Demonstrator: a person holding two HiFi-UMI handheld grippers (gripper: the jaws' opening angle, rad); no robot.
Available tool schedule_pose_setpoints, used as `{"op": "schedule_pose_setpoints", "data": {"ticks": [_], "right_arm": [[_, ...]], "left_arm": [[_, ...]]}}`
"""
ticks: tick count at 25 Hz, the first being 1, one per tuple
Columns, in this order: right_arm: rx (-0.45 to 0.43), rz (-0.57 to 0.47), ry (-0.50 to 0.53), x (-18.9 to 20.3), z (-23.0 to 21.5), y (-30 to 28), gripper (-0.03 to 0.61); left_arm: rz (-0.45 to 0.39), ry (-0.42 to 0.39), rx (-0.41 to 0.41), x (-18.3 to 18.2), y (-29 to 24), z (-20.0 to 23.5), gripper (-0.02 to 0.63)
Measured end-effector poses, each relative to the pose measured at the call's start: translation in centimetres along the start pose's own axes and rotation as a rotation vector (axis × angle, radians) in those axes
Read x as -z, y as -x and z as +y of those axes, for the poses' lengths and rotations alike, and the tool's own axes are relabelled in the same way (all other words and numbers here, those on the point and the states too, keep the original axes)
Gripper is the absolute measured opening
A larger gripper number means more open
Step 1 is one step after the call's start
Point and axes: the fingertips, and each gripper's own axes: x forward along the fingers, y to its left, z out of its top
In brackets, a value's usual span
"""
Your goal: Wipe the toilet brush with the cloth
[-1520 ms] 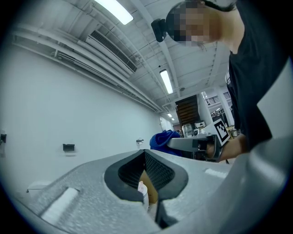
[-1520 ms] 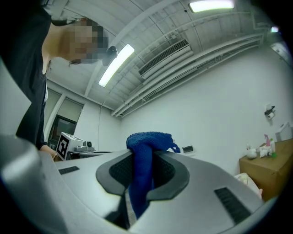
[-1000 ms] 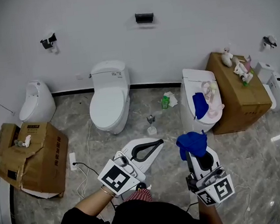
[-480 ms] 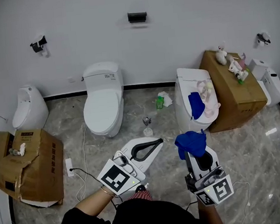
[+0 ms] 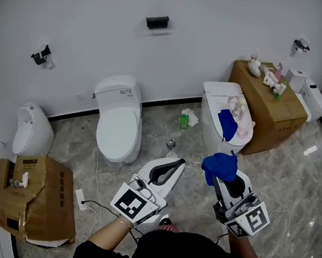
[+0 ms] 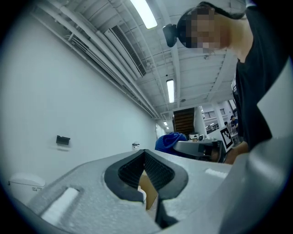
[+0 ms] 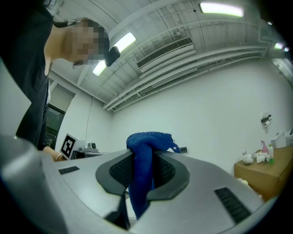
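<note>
left tongs (image 6: 145,155) shut, empty | right tongs (image 7: 143,164) clamped on blue cloth (image 7: 149,139), bunched above tips | open marble floor (image 5: 189,151) ahead between white toilet (image 5: 117,124) and second toilet (image 5: 215,123) | ceiling lights (image 6: 170,90) only in gripper views, floor only in head view
</note>
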Motion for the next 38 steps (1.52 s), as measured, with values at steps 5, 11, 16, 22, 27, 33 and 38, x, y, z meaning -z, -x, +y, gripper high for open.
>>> {"op": "schedule_pose_setpoints", "data": {"ticks": [5,11,16,22,27,33,38], "right_arm": [[0.021,-0.011,-0.018,0.4,0.0,-2.0,0.074],[0.032,-0.022,-0.004,0.8,0.2,-4.1,0.075],[0.02,-0.017,-0.003,1.2,0.7,-5.4,0.074],[0.004,-0.007,-0.028,1.9,0.9,-7.2,0.074],[-0.001,0.007,-0.048,2.6,0.7,-7.8,0.074],[-0.019,0.009,-0.067,2.8,-0.1,-8.5,0.074],[-0.04,0.002,-0.08,3.1,-1.2,-9.6,0.074]], "left_arm": [[0.015,0.009,0.011,0.6,0.3,1.9,0.002],[0.012,-0.005,0.028,0.9,0.7,3.8,0.002],[0.013,-0.015,0.008,1.0,1.1,5.5,0.002],[0.014,-0.02,-0.015,1.1,2.0,6.8,0.002],[0.024,-0.019,-0.032,1.3,2.5,7.5,0.002],[0.041,-0.018,-0.06,1.7,2.3,8.5,0.002],[0.047,-0.041,-0.077,1.6,1.7,9.2,0.002]]}}
